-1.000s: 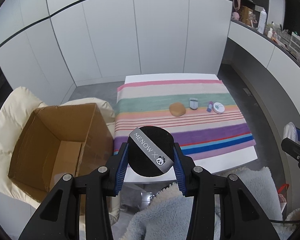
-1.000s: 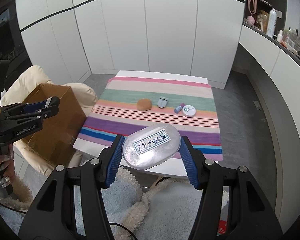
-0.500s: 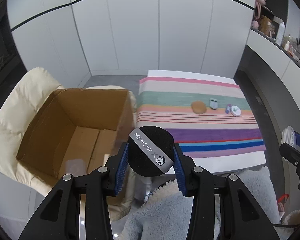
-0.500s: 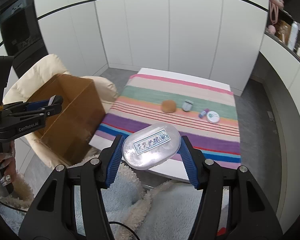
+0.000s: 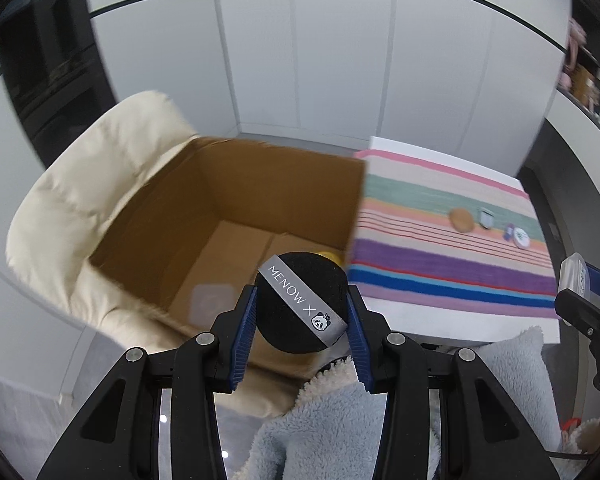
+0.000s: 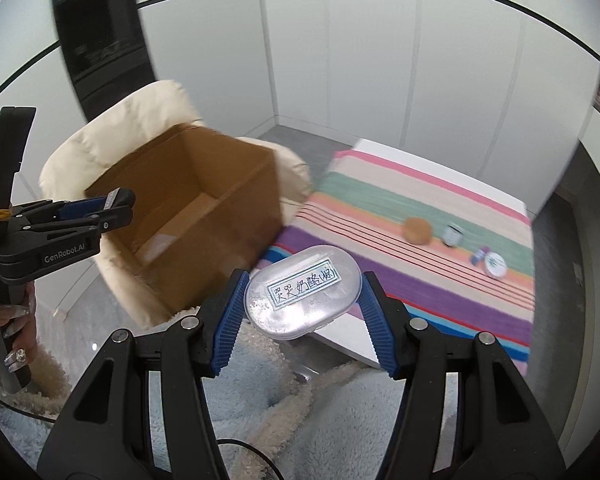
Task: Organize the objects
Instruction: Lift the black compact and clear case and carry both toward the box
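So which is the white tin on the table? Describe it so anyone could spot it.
On the striped cloth, four small things sit in a row. The white tin is at its right end, next to a small purple tube. It alone is flat, round and white, with a green mark on top.

One cardboard box (image 5: 236,208); one black puff (image 5: 300,302); one clear oval case (image 6: 302,290); two grippers. On the striped cloth (image 5: 440,272) lie four small things: one brown sponge (image 5: 461,219); one small jar (image 5: 486,218); one tiny tube (image 5: 509,233); one round tin (image 5: 521,237).

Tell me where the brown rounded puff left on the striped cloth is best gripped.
Grip the brown puff across its rounded sides, coming from above. It lies low on the striped cloth, standing clear of the small jar beside it, so gripper fingers likely fit either side.
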`<state>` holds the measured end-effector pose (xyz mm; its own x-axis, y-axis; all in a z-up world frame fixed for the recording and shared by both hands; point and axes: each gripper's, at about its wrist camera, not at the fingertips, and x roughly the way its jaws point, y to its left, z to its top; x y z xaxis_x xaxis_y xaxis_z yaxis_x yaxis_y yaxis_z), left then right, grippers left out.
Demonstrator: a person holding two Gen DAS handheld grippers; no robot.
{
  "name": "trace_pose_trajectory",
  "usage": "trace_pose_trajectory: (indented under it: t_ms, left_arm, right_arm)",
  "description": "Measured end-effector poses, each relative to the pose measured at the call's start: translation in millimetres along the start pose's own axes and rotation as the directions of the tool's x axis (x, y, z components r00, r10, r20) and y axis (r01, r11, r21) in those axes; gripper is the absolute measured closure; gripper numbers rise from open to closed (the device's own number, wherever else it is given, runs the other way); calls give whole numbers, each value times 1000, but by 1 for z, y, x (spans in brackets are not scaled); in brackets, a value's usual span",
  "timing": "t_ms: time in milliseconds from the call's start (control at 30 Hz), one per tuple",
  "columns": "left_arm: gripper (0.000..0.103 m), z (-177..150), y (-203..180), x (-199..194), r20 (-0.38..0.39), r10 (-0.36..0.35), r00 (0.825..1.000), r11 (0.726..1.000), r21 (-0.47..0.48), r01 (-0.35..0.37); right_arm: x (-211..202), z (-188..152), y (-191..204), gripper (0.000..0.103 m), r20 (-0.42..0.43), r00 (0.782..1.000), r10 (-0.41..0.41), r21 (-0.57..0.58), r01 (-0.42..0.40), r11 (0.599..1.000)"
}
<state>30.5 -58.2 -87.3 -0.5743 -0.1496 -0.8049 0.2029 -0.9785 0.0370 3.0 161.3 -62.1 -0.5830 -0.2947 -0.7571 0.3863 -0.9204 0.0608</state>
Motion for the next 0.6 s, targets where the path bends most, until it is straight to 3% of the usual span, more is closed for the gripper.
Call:
trace_pose_trajectory:
  t_ms: [367,600]
  left_arm:
    - [60,-12,67,-19,23,95,995,989,-118,-91]
    - [60,5,82,-3,36,109,993,988,-117,-104]
  right_arm:
    - [42,24,99,44,-42,989,142,-187,-147,971]
    - [68,35,133,44,-72,986,154,-246,-167,955]
